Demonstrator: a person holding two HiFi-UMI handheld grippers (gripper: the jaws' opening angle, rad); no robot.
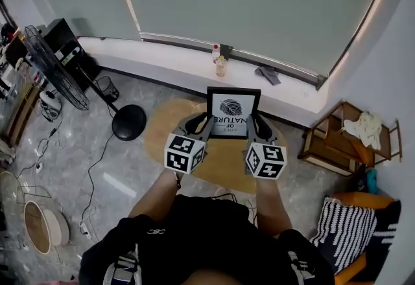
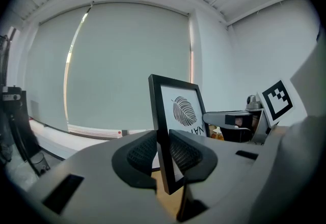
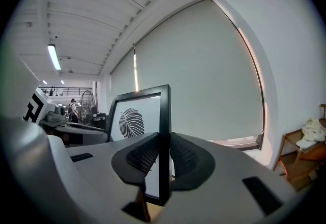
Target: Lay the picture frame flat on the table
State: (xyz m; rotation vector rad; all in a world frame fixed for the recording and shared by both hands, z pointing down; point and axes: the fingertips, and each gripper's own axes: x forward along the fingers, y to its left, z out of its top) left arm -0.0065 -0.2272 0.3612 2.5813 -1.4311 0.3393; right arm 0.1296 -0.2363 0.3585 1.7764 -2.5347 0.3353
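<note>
Left gripper (image 1: 196,124) and right gripper (image 1: 257,125) are each pinching one side edge of the picture frame (image 1: 233,111), fingers (image 2: 140,154) clamping the black moulding, holding it upright over the round wooden counter (image 1: 224,159). The symmetric hold is probably giving tilt control. Nothing on the counter is blocking lay-down. Floor fan (image 1: 53,65), sill bottle (image 1: 220,68) and wooden rack (image 1: 337,141) are sitting well clear.

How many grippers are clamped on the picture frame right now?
2. The left gripper is shut on the left edge of the picture frame; the right gripper is shut on its right edge.
</note>
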